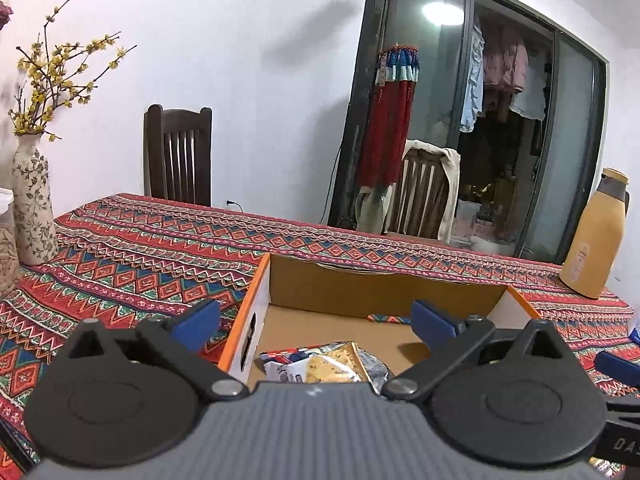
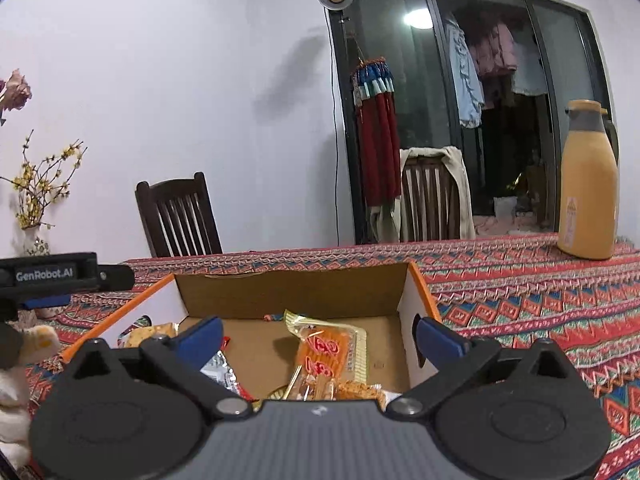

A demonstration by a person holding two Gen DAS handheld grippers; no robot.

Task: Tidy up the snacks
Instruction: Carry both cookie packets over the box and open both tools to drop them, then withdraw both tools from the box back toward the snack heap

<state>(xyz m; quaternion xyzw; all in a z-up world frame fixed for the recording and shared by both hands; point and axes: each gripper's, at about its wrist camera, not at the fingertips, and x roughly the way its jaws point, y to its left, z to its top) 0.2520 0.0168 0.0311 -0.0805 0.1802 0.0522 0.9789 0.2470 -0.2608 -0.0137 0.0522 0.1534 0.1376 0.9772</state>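
Note:
An open cardboard box (image 1: pixel 380 284) with orange rims sits on the patterned tablecloth; it also shows in the right wrist view (image 2: pixel 296 288). My left gripper (image 1: pixel 316 322) is open and empty above the box's near left part, over a blue-and-silver cracker packet (image 1: pixel 320 364). My right gripper (image 2: pixel 320 338) is open and empty above the box's near right part, over an orange snack packet (image 2: pixel 328 354). More packets, a silver one (image 2: pixel 218 372) and a yellowish one (image 2: pixel 148 334), lie at the box's left. The left gripper's body (image 2: pixel 56 272) shows at the left of the right wrist view.
A flowered vase (image 1: pixel 34 204) with yellow blossoms stands at the table's left. A tan bottle (image 1: pixel 596 236) stands at the right, also in the right wrist view (image 2: pixel 586 184). Two wooden chairs (image 1: pixel 178 152) stand behind the table. A plush toy (image 2: pixel 16 380) lies near left.

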